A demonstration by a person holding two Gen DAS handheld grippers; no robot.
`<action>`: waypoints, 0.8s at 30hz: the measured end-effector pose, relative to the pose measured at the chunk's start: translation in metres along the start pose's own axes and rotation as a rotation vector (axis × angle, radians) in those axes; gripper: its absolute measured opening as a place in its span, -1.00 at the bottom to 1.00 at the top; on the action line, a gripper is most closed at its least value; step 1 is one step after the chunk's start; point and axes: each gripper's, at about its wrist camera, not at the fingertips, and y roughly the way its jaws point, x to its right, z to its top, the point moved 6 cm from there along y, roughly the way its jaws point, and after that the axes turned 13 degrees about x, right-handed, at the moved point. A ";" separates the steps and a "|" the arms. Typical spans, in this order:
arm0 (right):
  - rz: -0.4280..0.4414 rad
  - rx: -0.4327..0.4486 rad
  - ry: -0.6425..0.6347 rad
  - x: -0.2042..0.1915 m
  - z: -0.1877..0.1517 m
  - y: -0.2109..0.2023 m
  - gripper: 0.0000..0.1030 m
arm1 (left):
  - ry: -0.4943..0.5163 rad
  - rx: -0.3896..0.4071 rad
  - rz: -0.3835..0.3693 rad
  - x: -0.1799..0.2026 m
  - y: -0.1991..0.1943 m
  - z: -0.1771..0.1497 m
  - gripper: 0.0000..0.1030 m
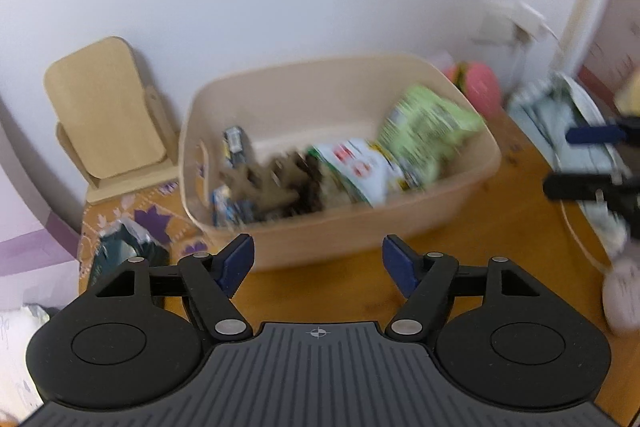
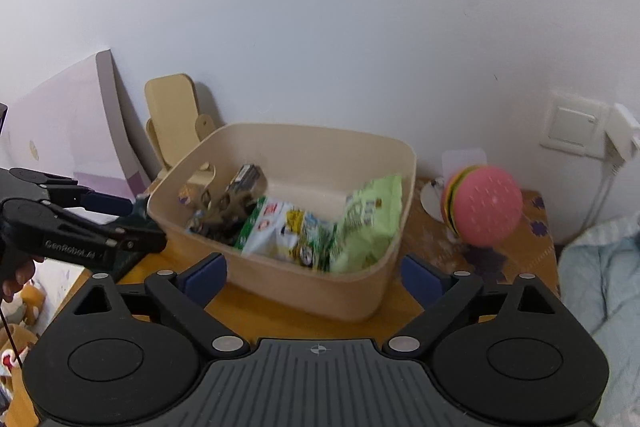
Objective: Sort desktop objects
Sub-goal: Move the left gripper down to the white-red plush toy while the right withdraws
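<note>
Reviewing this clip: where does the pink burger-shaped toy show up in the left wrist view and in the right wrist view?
Left wrist view: the burger toy sits upper right, blurred, just behind the beige bin's far right corner.
Right wrist view: the burger toy sits right of centre, on the table beside the bin's right wall.
Shared landmark: the green snack bag leaning inside the bin's right end, nearest the toy.

A plain white painted wall [image 2: 320,27] rises behind an orange-brown wooden tabletop [image 2: 256,311]. A white wall switch plate [image 2: 572,125] sits low at the right, near a pale blue rumpled fabric [image 2: 600,267]. Light is soft and even.
</note>
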 end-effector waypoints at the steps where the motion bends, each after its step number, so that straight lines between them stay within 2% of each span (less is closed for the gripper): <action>1: -0.004 -0.002 -0.001 0.001 -0.005 -0.006 0.88 | 0.013 -0.006 -0.011 0.004 -0.004 -0.007 0.41; 6: -0.015 -0.032 0.022 0.001 -0.031 -0.028 0.90 | 0.077 -0.057 -0.088 0.025 -0.021 -0.045 0.40; 13: -0.006 -0.091 0.045 -0.008 -0.071 -0.047 0.94 | 0.112 -0.162 -0.144 0.050 -0.035 -0.091 0.41; 19: -0.009 -0.141 0.097 -0.010 -0.098 -0.056 0.97 | 0.138 -0.250 -0.211 0.078 -0.035 -0.128 0.40; 24: -0.017 -0.171 0.135 -0.011 -0.114 -0.059 0.98 | 0.175 -0.291 -0.230 0.099 -0.030 -0.155 0.41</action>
